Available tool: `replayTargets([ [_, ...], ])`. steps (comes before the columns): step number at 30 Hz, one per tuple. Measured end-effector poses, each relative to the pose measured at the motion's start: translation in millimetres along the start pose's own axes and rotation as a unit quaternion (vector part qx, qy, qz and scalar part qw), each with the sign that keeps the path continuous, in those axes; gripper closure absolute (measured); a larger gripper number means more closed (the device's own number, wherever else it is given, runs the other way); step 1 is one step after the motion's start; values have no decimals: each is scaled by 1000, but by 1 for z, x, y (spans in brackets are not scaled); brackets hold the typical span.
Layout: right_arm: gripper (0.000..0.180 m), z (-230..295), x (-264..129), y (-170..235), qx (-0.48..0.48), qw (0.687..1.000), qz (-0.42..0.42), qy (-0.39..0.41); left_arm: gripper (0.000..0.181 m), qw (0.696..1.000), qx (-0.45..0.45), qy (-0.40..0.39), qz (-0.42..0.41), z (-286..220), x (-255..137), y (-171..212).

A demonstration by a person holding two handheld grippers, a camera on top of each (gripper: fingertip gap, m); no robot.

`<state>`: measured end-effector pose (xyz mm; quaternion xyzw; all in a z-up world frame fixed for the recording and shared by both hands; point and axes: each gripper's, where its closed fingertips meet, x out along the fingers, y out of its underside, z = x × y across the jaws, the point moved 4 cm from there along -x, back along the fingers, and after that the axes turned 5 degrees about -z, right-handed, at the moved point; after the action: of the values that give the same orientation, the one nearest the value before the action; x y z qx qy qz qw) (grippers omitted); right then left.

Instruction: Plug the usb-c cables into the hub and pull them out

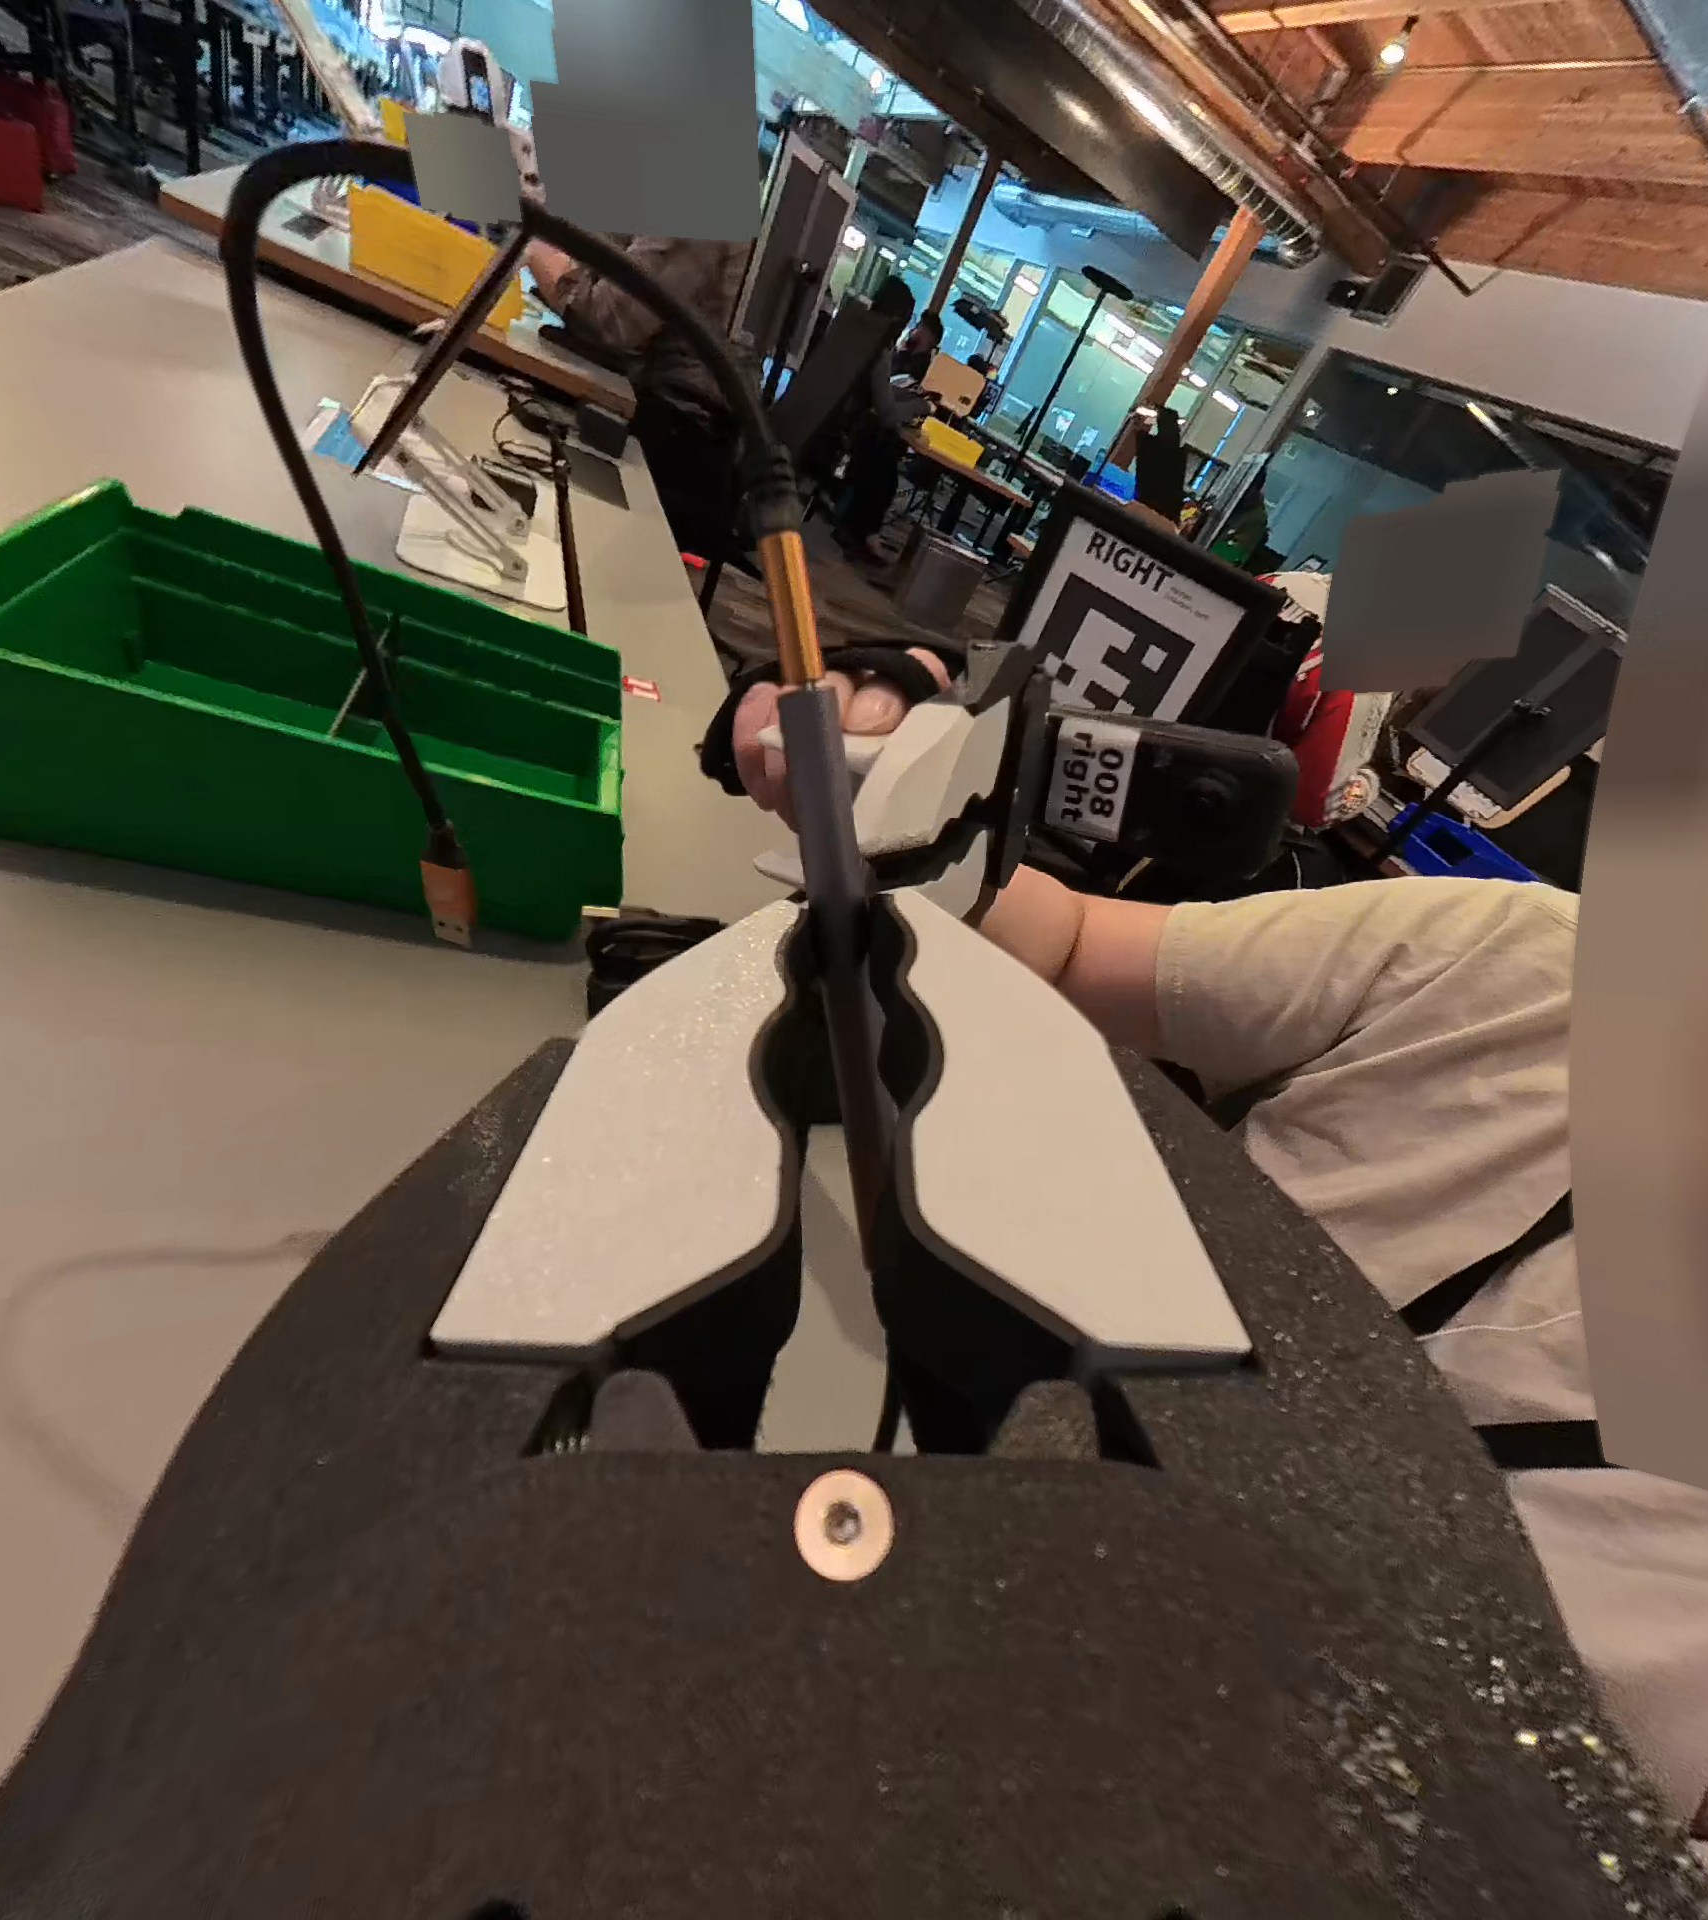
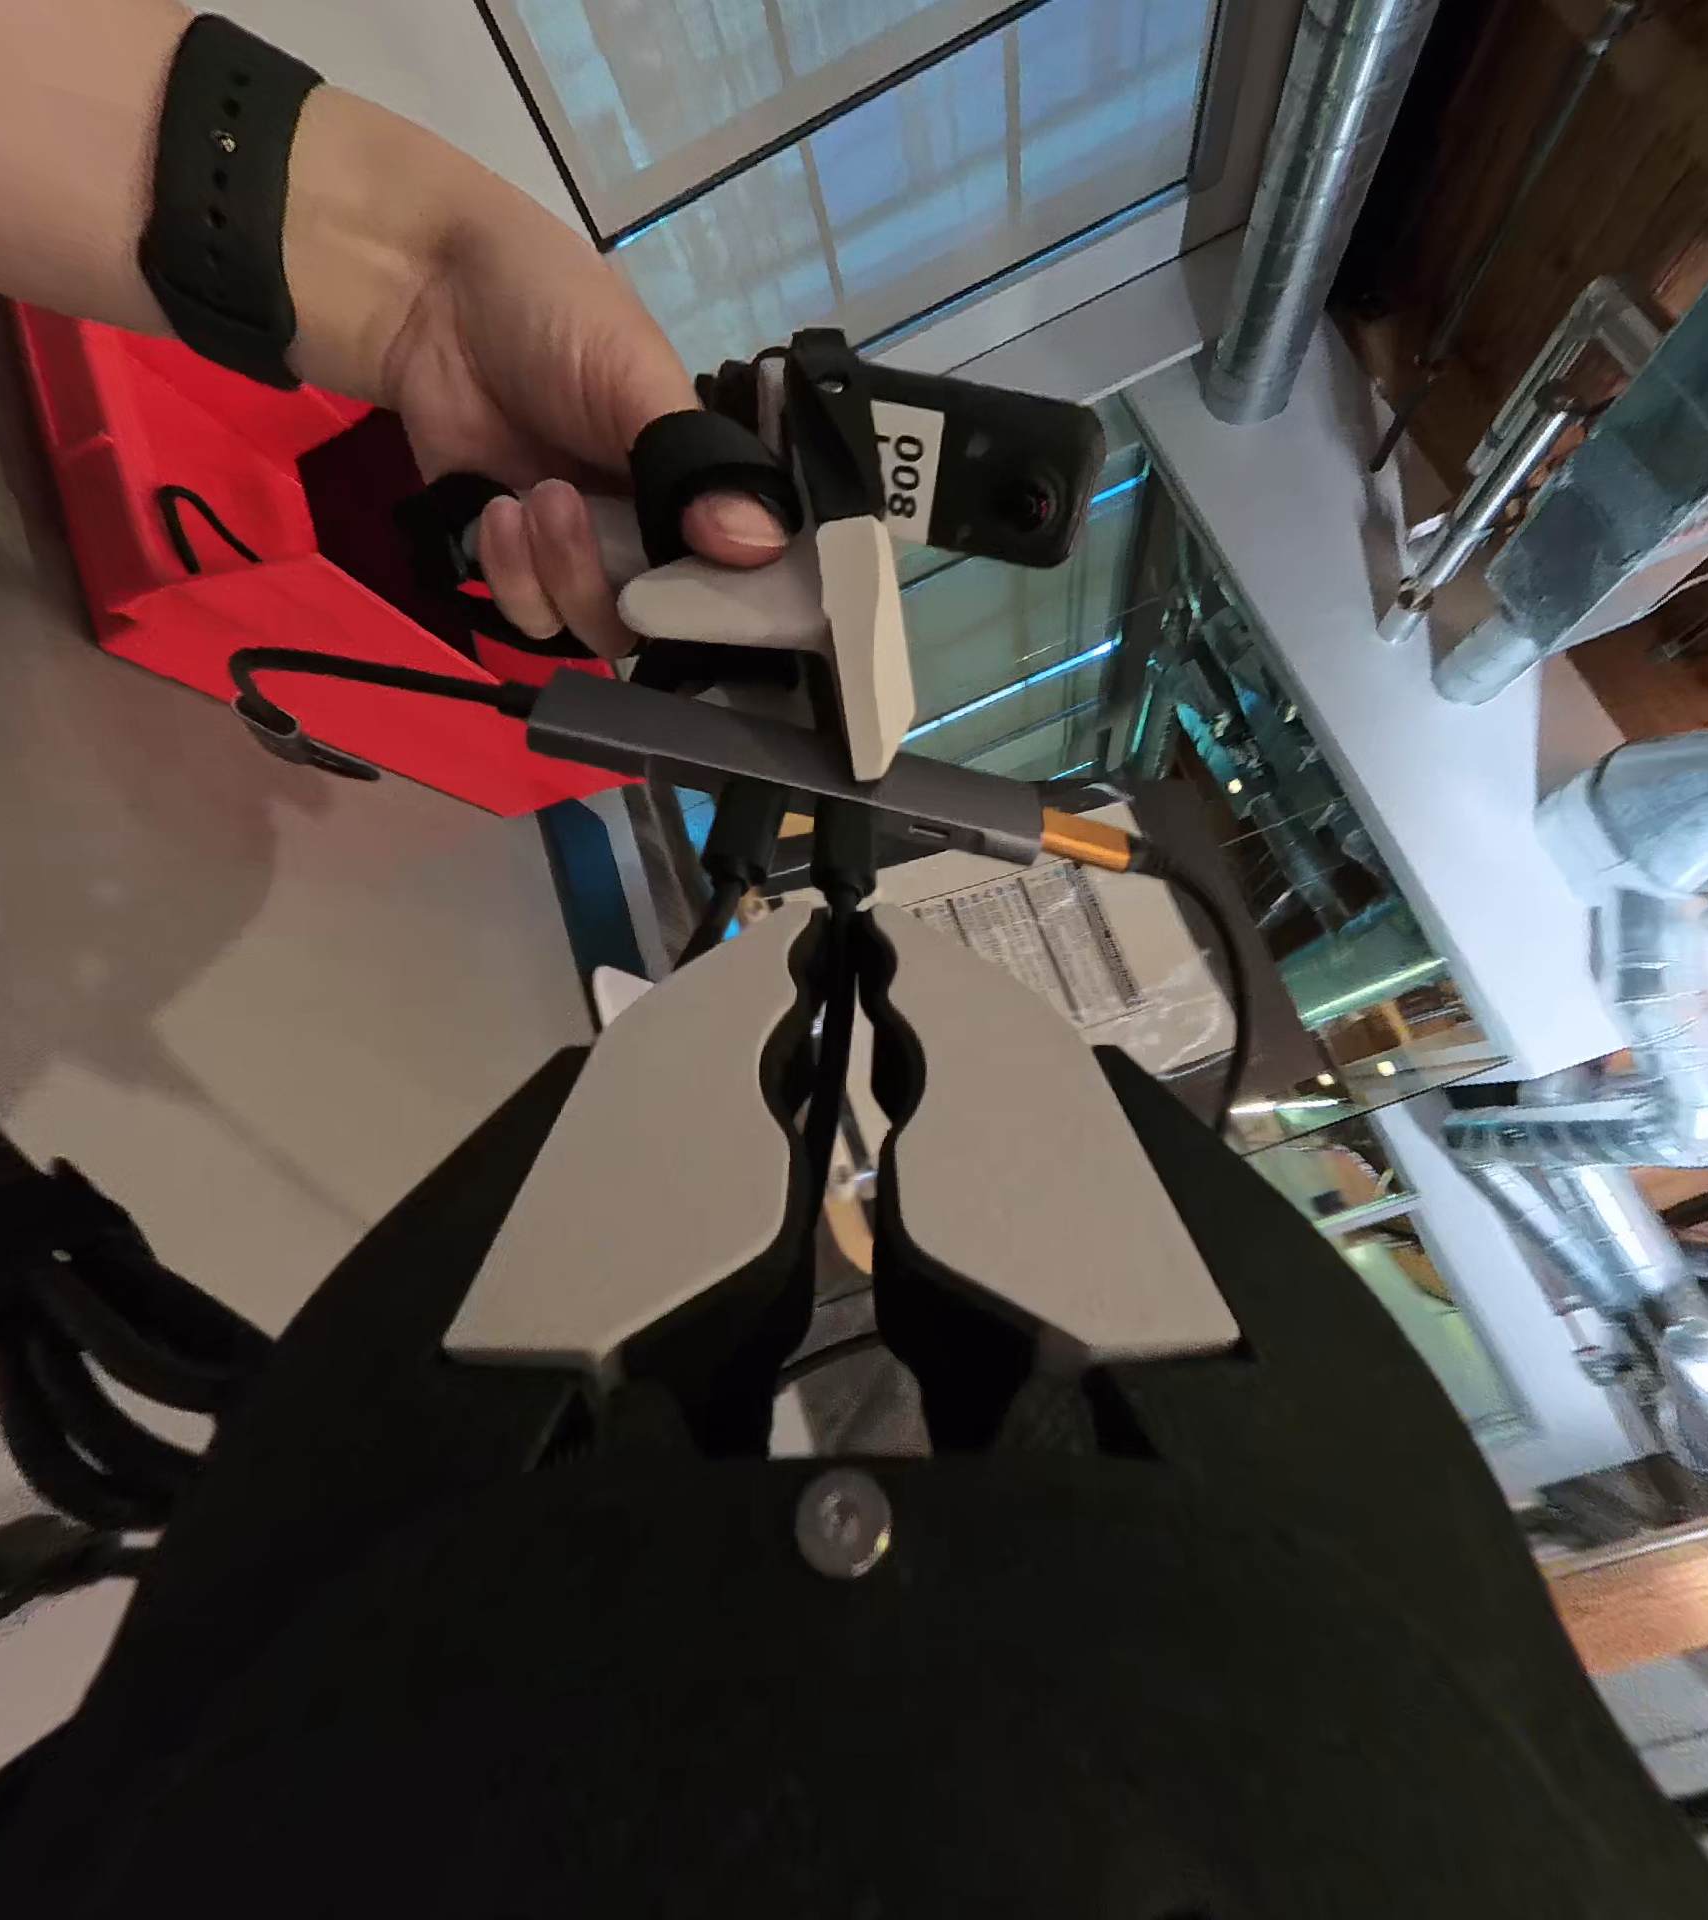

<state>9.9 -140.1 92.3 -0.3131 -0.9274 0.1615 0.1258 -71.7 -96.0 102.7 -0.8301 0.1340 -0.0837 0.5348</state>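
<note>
My left fingers (image 1: 663, 1122) pinched the grey hub (image 1: 822, 790), held upright above the table (image 1: 154, 1091); my right fingers (image 2: 684, 1122) squeezed a black cable (image 2: 834, 997) plugged into it. An orange-tipped cable (image 1: 793, 613) sat in the hub's end, and a white printed sticker marked the far gripper's camera (image 1: 1193, 795).

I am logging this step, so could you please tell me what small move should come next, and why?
Probably the right tool should pull straight back. It is shut on a black cable whose plug sits in the grey hub, which the left tool clamps, so the cable looks ready to come out.
</note>
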Motion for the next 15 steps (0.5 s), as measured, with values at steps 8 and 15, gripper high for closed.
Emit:
replayTargets([
  [8,145,14,-3,-4,202,973,-89,-60,172,999,-25,-9,22,9,-12,4],
  [15,129,21,-3,-23,204,965,-145,-74,172,996,-87,3,-5,18,-9,3],
])
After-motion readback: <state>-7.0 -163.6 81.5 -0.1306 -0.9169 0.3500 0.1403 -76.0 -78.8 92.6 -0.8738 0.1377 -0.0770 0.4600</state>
